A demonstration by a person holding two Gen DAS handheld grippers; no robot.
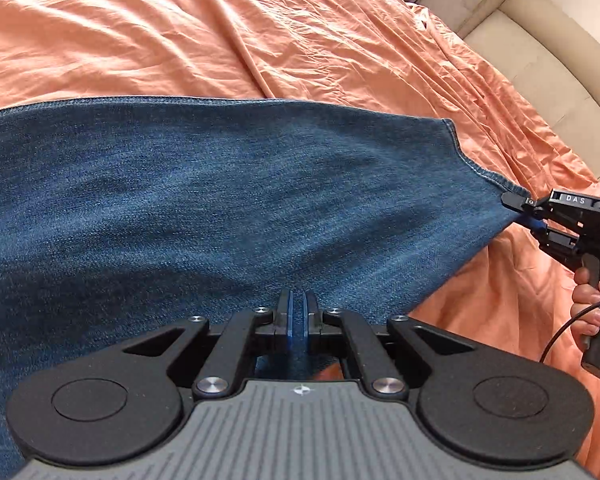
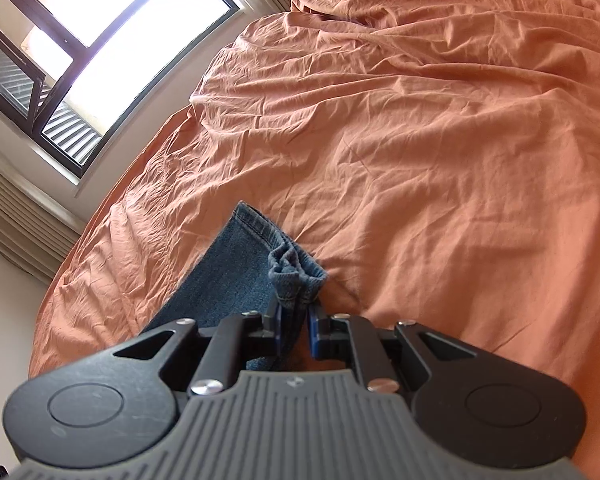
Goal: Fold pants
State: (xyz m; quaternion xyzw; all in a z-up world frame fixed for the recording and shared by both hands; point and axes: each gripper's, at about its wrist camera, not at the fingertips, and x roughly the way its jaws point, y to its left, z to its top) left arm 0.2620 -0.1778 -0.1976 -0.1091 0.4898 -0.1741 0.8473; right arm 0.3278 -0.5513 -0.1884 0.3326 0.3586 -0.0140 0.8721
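Note:
Blue denim pants (image 1: 220,200) are held stretched above an orange bed sheet (image 1: 180,40). My left gripper (image 1: 298,316) is shut on the near edge of the denim. My right gripper (image 1: 526,212), seen at the right of the left wrist view, is shut on the hem corner of a leg. In the right wrist view my right gripper (image 2: 294,328) holds the bunched leg hem (image 2: 296,272), and the denim hangs down to the left of it. The rest of the pants runs out of view to the left.
The wrinkled orange sheet (image 2: 420,140) covers the whole bed. A beige upholstered seat (image 1: 548,52) stands beyond the bed's right edge. A window (image 2: 80,40) and curtains are on the wall past the far side of the bed.

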